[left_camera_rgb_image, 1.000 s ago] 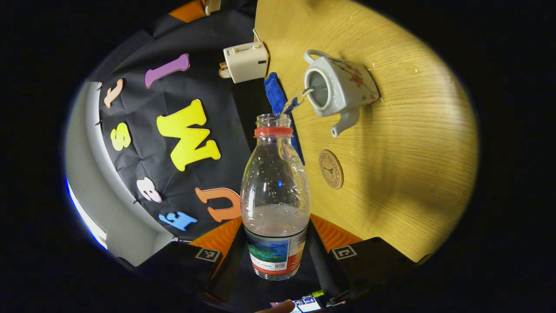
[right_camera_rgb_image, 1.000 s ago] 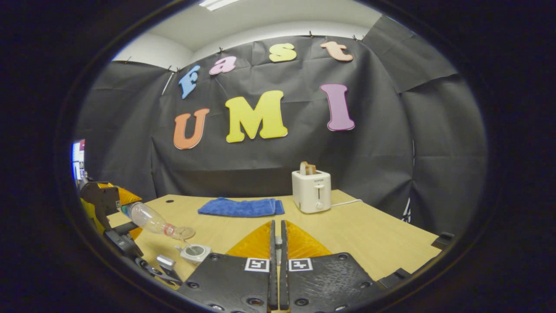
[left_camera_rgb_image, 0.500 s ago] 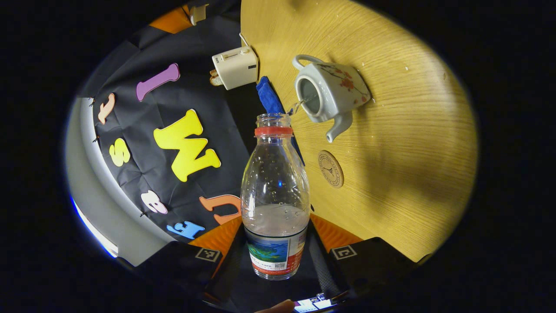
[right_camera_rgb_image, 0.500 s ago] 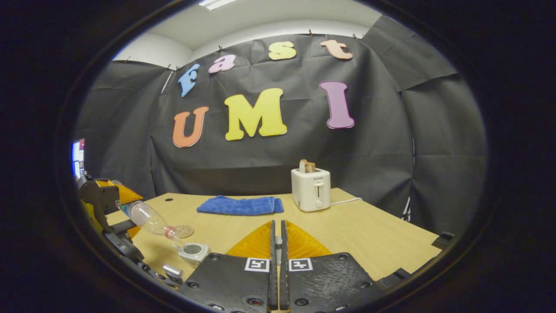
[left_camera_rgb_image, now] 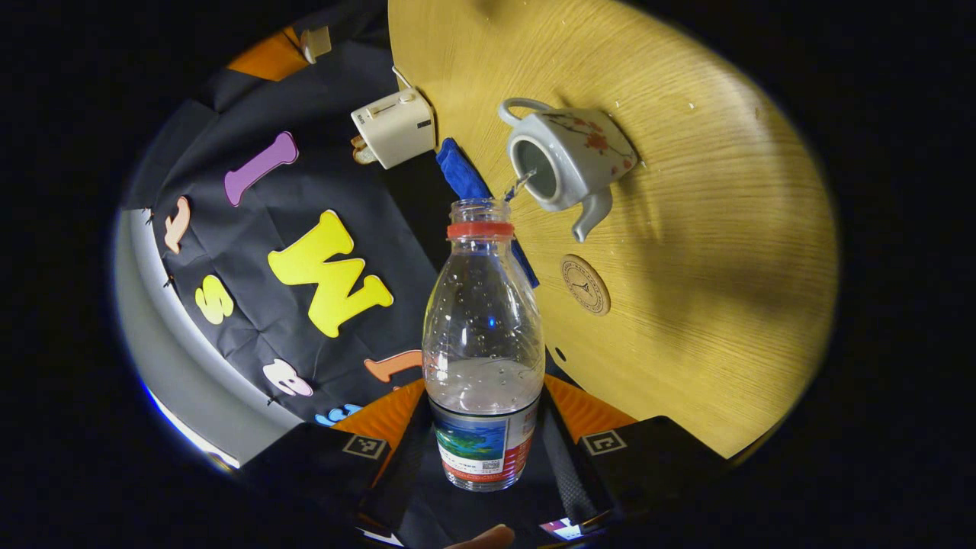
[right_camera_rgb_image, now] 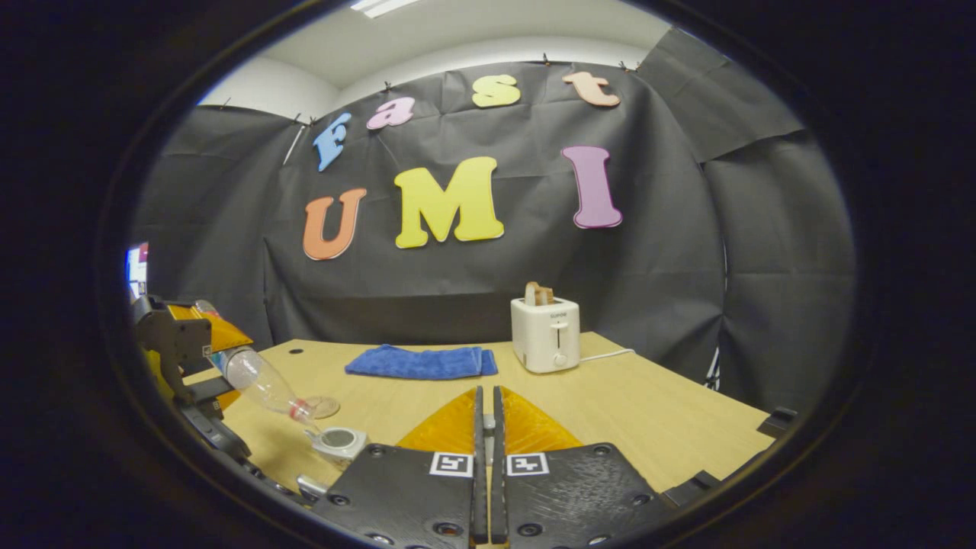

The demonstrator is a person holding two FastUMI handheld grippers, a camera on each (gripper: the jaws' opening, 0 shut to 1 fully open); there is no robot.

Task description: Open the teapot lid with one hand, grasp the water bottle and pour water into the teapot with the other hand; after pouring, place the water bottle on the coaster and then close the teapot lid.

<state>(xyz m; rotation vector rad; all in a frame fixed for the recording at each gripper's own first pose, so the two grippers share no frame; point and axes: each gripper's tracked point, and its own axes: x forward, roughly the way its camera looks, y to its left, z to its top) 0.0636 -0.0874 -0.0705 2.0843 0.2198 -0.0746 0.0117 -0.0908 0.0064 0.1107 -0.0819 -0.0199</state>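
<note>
Your left tool (left_camera_rgb_image: 486, 457) is clamped on the clear plastic water bottle with the orange neck ring (left_camera_rgb_image: 483, 358), both fingers pressed against its labelled lower body. The label carries a blue and green picture over an orange band with a small code square; its writing is too small to read. The bottle is tipped, its open mouth just above the open top of the white ceramic teapot with red blossom painting (left_camera_rgb_image: 568, 156), and a thin stream of water runs from mouth to opening. Some water lies in the bottle near the label.

The teapot stands on the pale wooden tabletop (left_camera_rgb_image: 686, 290) with its spout towards the round brown coaster (left_camera_rgb_image: 585, 284), which lies near it and bears a printed emblem you cannot make out.

Your right tool (right_camera_rgb_image: 485, 450) has its fingers together with only a narrow slit between them; whether they hold anything I cannot tell.

Farther back sit a folded blue towel (right_camera_rgb_image: 421, 361) and a white toaster with toast in it (right_camera_rgb_image: 544, 334); its small grey front lettering is unreadable.
</note>
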